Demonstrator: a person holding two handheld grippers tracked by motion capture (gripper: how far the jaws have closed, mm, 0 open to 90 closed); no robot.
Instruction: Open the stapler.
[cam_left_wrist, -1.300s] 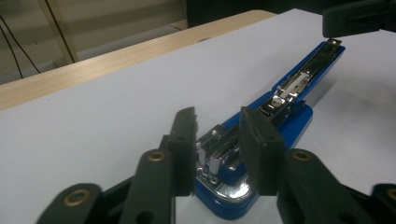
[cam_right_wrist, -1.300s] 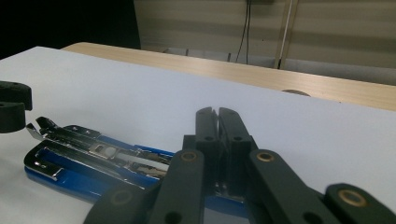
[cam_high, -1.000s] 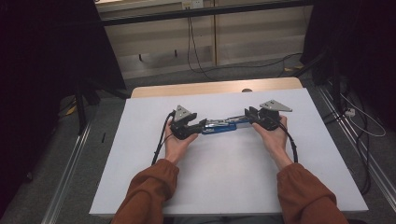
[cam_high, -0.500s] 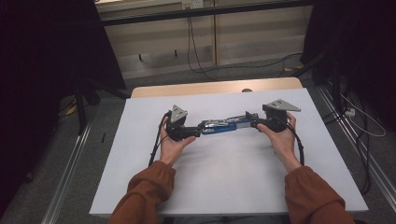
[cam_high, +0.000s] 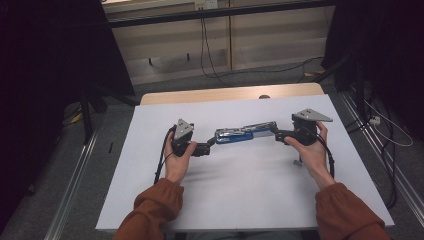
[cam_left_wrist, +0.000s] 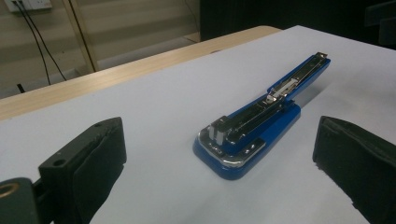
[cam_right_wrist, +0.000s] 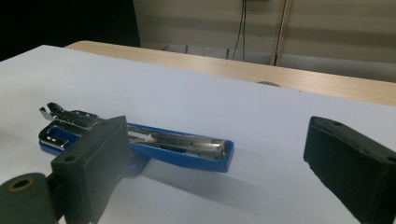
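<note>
Both grippers have just been opening and drawing apart: left gripper (cam_high: 209, 147) and right gripper (cam_high: 276, 134) now stand released, nothing between them. Blue stapler (cam_high: 245, 134) lies mid-table, apparently set down.

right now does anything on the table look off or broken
The blue stapler lies splayed fully open and flat on the white sheet, its metal staple channel exposed, rather than folded shut. It looks unfolded, not damaged. Both the left gripper and right gripper stand open just off its ends, jaws having just opened.
</note>
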